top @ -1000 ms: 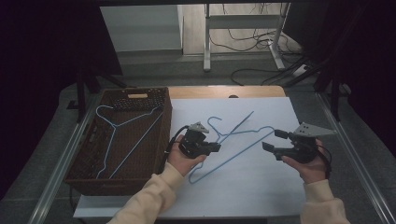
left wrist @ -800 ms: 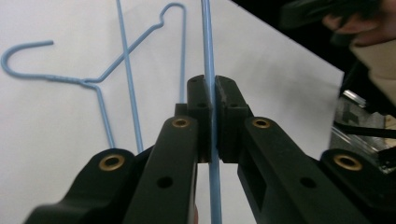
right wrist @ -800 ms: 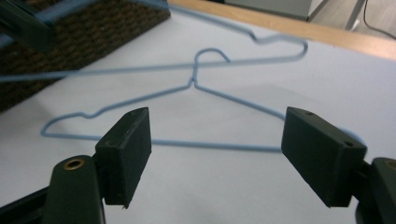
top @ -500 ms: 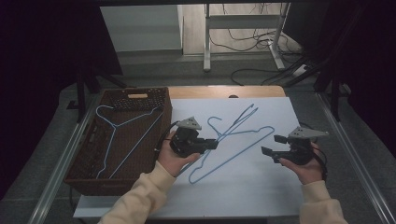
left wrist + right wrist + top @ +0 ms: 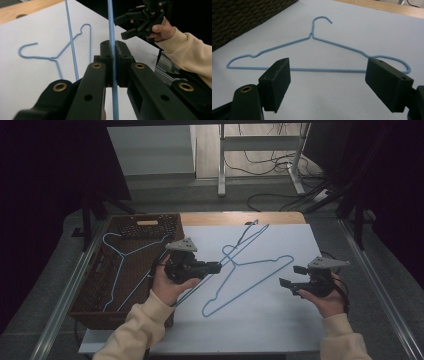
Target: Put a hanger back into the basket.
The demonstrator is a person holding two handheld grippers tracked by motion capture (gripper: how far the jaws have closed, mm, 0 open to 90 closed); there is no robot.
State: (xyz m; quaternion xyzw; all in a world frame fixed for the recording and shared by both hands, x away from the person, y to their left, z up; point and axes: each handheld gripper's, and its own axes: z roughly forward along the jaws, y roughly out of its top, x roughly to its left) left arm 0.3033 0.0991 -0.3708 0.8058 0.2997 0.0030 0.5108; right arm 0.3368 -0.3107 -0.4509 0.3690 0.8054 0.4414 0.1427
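My left gripper (image 5: 216, 267) has its jaws pinched tight on the thin wire of a blue hanger (image 5: 111, 37); in the left gripper view the wire runs straight up between the two black pads. From above, that held hanger (image 5: 250, 236) slants from my left hand (image 5: 170, 282) toward the far edge of the worktop (image 5: 280, 330), its far end reaching the strip of bare wood there.

A second blue hanger (image 5: 247, 282) lies flat on the white sheet in the middle of the worktop, between my two hands. My right gripper (image 5: 290, 277) sits near the right edge with its jaws spread wide and nothing between them; they have just been opening further. In the right gripper view they frame this flat hanger (image 5: 317, 53), hook pointing away from me, the bottom bar running across behind both pads.

At the left edge stands a dark woven basket (image 5: 150, 222) with another blue hanger (image 5: 122, 257) lying inside it.
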